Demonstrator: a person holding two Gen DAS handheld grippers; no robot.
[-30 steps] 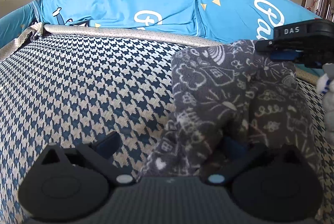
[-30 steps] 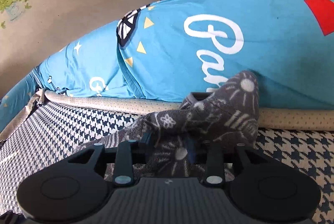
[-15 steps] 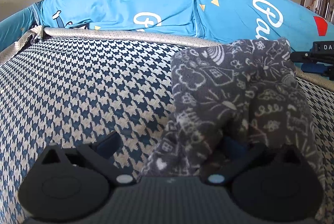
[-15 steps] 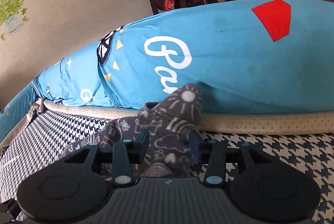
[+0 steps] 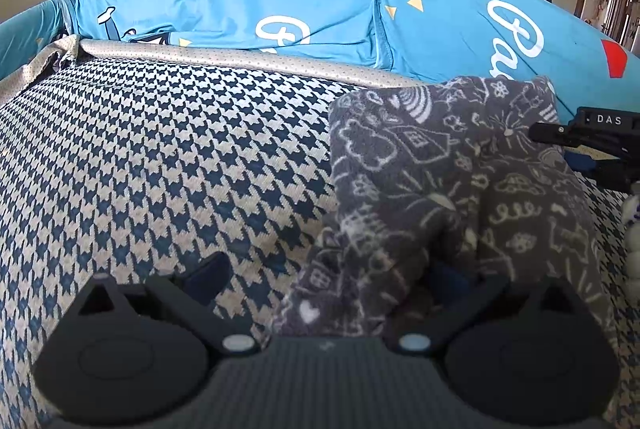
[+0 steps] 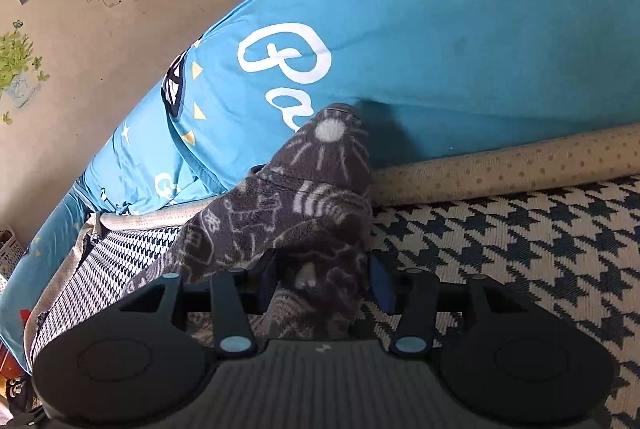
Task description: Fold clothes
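My right gripper (image 6: 324,279), frame centre, pinches the soft grey doodle-print fleece garment (image 5: 448,185); my left gripper (image 5: 320,271) gapes. Limp, light: grab corners.

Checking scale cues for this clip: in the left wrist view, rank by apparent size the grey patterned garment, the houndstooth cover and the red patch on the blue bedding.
1. Houndstooth cover, fills most of the view.
2. Grey patterned garment, though nearness to the camera enlarges it.
3. Red patch, small and partly cut off at the blue bedding's edge.

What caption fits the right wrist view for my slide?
Right gripper fingers straddle bunched grey patterned garment on houndstooth cushion.
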